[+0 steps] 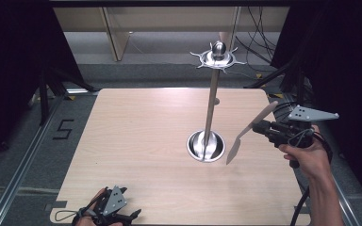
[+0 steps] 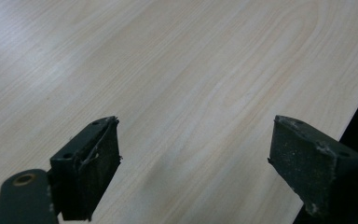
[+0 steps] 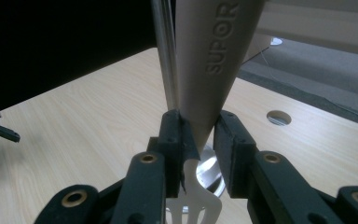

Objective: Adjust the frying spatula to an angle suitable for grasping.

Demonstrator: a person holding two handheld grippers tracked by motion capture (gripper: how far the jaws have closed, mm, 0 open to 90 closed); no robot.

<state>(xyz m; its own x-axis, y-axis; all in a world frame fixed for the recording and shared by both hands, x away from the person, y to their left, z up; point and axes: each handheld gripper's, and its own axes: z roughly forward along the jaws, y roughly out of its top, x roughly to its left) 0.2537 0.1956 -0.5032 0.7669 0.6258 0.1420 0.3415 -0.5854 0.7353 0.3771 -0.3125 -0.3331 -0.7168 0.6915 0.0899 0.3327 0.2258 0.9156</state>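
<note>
Lowest in the high view, the left gripper (image 1: 108, 213) rested at the bottom-left edge of the pale wooden table (image 1: 136, 141), its jaws spread wide over bare wood. Grey floor and black curtains surrounded the table, with cables at upper right. At centre stood a steel rack (image 1: 211, 101), its round base on the wood and a hooked crown on top. Right of centre, the right gripper (image 1: 262, 126) was clamped on the handle of a beige slotted spatula (image 1: 250, 130), tilted, just beside the pole.
</note>
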